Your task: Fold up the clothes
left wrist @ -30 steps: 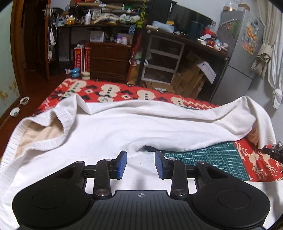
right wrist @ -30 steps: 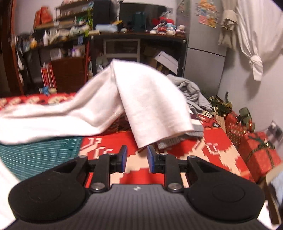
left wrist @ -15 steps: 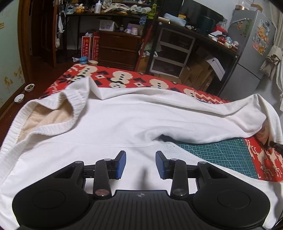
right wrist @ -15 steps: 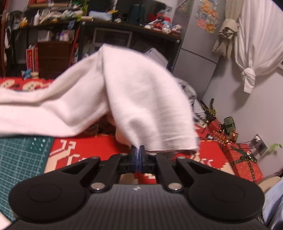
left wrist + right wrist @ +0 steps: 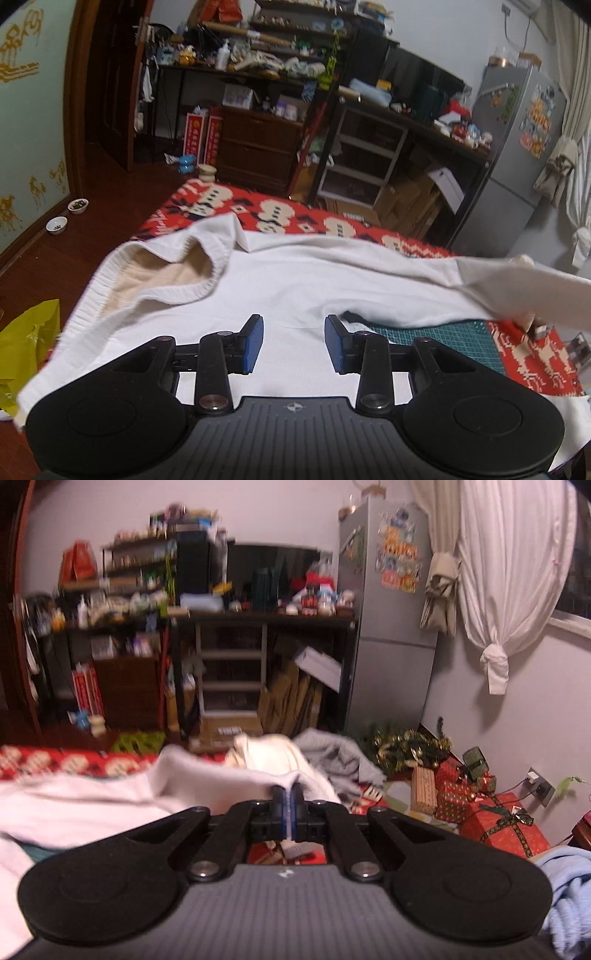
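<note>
A white sweatshirt [image 5: 295, 280] lies spread over the red patterned blanket [image 5: 280, 214], its ribbed hem [image 5: 162, 291] gaping at the left. My left gripper [image 5: 293, 341] hovers open just above the cloth, nothing between its blue pads. At the right edge of the left wrist view a sleeve [image 5: 524, 288] is lifted off the table. In the right wrist view my right gripper [image 5: 287, 803] is shut on that white sleeve [image 5: 229, 775], whose edge is pinched between the pads.
A green cutting mat [image 5: 443, 332] shows under the garment. A yellow bag [image 5: 26, 339] sits at the left edge. Grey clothes [image 5: 332, 753] and a cream garment [image 5: 266, 749] are piled beyond the sleeve. Wrapped gift boxes [image 5: 498, 819] stand at the right, and shelves and a fridge [image 5: 388, 627] behind.
My right gripper closed on the sleeve's edge and has carried it lower and leftward. My left gripper stayed open and drew back and up above the sweatshirt.
</note>
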`<state>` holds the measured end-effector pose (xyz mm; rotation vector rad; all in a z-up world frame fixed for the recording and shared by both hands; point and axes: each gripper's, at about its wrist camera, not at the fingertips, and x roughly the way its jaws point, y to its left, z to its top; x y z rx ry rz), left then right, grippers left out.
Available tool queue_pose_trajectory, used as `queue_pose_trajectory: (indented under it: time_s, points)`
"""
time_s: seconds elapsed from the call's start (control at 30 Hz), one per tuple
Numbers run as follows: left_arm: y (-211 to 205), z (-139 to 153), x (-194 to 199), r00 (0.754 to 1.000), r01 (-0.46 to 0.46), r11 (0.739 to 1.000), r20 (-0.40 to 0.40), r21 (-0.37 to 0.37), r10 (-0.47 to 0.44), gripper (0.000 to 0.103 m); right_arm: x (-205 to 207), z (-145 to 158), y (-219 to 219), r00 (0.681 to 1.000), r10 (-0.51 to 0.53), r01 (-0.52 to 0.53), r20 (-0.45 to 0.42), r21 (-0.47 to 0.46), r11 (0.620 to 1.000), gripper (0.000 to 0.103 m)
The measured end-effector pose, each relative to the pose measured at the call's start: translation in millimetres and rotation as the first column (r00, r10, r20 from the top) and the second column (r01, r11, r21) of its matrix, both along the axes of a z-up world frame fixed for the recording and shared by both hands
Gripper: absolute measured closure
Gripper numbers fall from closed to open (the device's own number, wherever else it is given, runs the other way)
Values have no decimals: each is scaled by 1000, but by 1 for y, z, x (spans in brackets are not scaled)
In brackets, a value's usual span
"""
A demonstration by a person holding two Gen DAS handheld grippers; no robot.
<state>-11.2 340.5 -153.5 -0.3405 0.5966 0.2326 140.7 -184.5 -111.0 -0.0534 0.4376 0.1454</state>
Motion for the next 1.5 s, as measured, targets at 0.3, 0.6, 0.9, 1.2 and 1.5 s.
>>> queue_pose_trajectory:
  time_s: [0.3, 0.6, 0.9, 1.2, 1.5]
  points:
    - [10, 21, -36, 998, -25, 1000, 59, 8, 24, 67, -86, 111, -76, 997, -20, 6, 71, 191, 981, 101]
    - [13, 18, -26, 1000, -14, 999, 21, 36, 13, 67, -120, 185, -154, 990, -90, 51, 108, 324, 945, 101]
    - [48, -25, 55, 993, 13, 996, -115, 86, -3, 59, -79, 150, -146, 996, -60, 44, 59, 249, 968, 101]
    - [120, -67, 156, 951, -186, 951, -287, -247, 111, 60, 41, 73, -125, 988, -77, 106, -133, 226, 968, 101]
    - [158, -4, 202, 875, -251, 968, -429, -2, 226, 97, 134, 72, -116, 902, -174, 257, -395, 168, 952, 101]
